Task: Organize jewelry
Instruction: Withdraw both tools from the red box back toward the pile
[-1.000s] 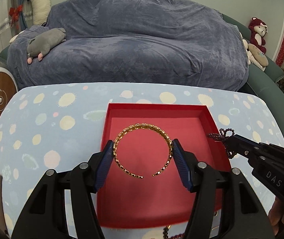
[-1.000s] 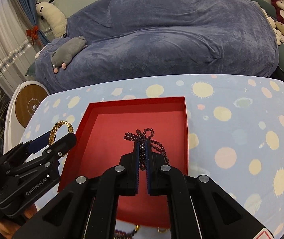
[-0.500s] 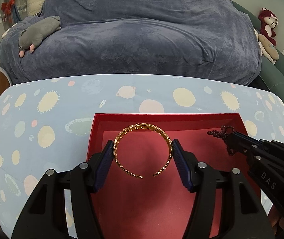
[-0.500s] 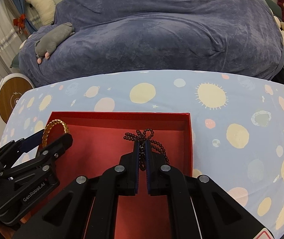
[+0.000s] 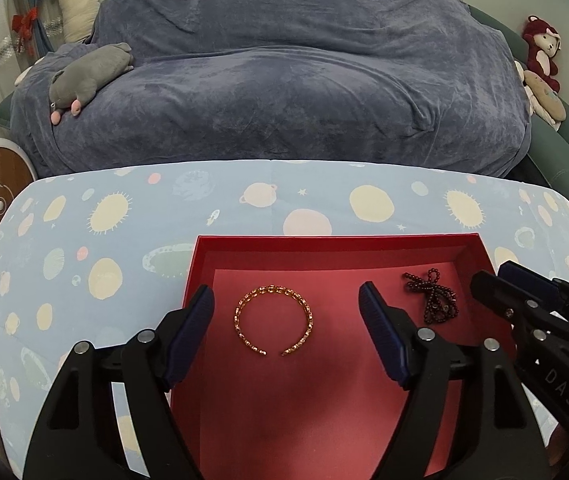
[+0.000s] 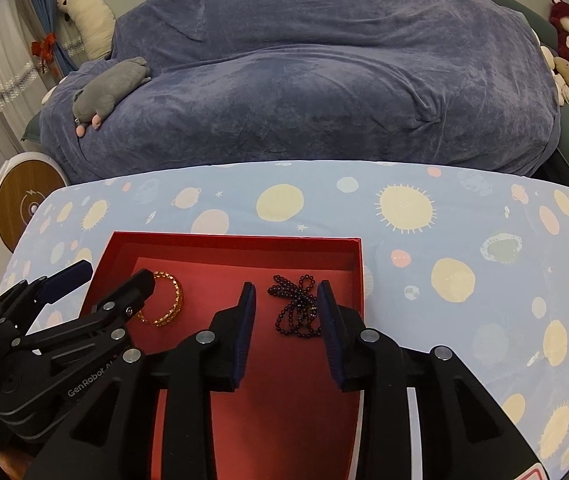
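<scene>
Fingers of left gripper and right gripper both opening, touching nothing: gold bangle lies left, dark bead string right, inside red tray.

Home living room, covered sofa, plush toys

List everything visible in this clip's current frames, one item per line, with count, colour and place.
box: 1, red, on the tablecloth
bangle: 1, gold, left part of box floor
bead string: 1, dark, right part of box floor
tablecloth: 1, pale blue with planets, over table
sofa cover: 1, grey-blue, behind table
plush toys: several, grey, white, red, on sofa
left gripper: 1, black, jaws opening around bangle, pads clear
right gripper: 1, black, jaws opening beside beads
</scene>
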The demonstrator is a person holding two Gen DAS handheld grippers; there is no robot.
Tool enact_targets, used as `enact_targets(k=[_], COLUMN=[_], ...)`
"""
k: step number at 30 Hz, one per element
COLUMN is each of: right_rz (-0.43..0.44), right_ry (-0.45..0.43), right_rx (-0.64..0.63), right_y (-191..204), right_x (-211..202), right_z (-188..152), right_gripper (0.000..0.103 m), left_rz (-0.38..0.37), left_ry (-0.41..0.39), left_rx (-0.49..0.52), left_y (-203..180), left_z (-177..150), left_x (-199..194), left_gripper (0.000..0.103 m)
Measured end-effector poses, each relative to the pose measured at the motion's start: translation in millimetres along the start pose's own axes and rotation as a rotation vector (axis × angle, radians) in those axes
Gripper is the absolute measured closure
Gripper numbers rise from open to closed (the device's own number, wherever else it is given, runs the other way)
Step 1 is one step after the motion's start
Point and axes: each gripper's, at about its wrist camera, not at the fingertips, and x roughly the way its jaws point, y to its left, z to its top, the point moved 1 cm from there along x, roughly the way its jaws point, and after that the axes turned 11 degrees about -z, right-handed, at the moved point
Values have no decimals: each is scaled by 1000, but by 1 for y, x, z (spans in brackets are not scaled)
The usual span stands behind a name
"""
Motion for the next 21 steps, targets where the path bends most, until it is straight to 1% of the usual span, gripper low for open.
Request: enact_targets(k=[4, 7, 15, 21], right_rz=[0, 0, -33, -16], right_ry=[-28, -29, -33, -9], right_rx=[-1, 16, 17, 34], right_y=[-9, -20, -34, -34], right_x=[-29, -50, -102, -132], right_z=[-14, -31, -87, -131], right_gripper=[68, 66, 66, 66], left_rz=[-6, -2, 33, 12], left_ry=[-21, -31, -30, -38], left_rx=[8, 12, 16, -6], left_y=[-1, 1, 8, 8], left_z=[-7, -20, -72, -111], left_x=[-26, -48, -101, -139], left_gripper=[32, 31, 31, 31])
